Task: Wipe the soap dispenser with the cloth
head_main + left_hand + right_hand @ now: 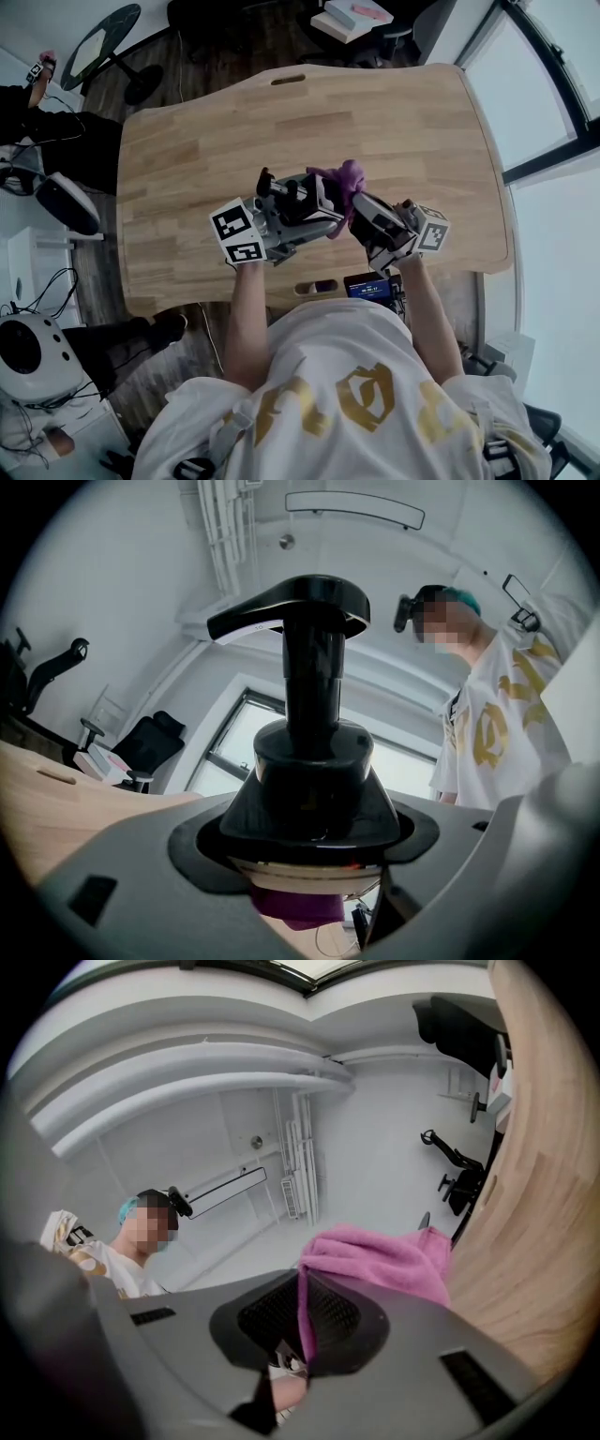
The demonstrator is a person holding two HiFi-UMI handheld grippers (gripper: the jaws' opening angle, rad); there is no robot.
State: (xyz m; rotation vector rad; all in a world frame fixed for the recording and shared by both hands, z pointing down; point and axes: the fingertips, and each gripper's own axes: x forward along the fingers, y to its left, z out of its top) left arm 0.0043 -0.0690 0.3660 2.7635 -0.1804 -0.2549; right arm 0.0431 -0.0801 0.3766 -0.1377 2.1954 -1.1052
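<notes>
The soap dispenser (314, 789) has a black pump head (300, 607) and collar. My left gripper (314, 878) is shut on it just below the collar and holds it up off the wooden table (187, 159). In the head view the dispenser (291, 199) lies tilted in the left gripper (305, 208) above the table's near middle. A purple cloth (375, 1260) is pinched in my right gripper (305, 1335), which is shut on it. That cloth (345, 180) presses against the dispenser's right side, with the right gripper (361, 214) beside it. The cloth (295, 907) also shows under the dispenser body.
A small device with a lit screen (367, 286) sits at the table's near edge beside a cable slot (315, 287). A round dark side table (98, 42) stands at the far left, office chairs (375, 23) beyond the far edge, and white equipment (33, 352) on the floor at left.
</notes>
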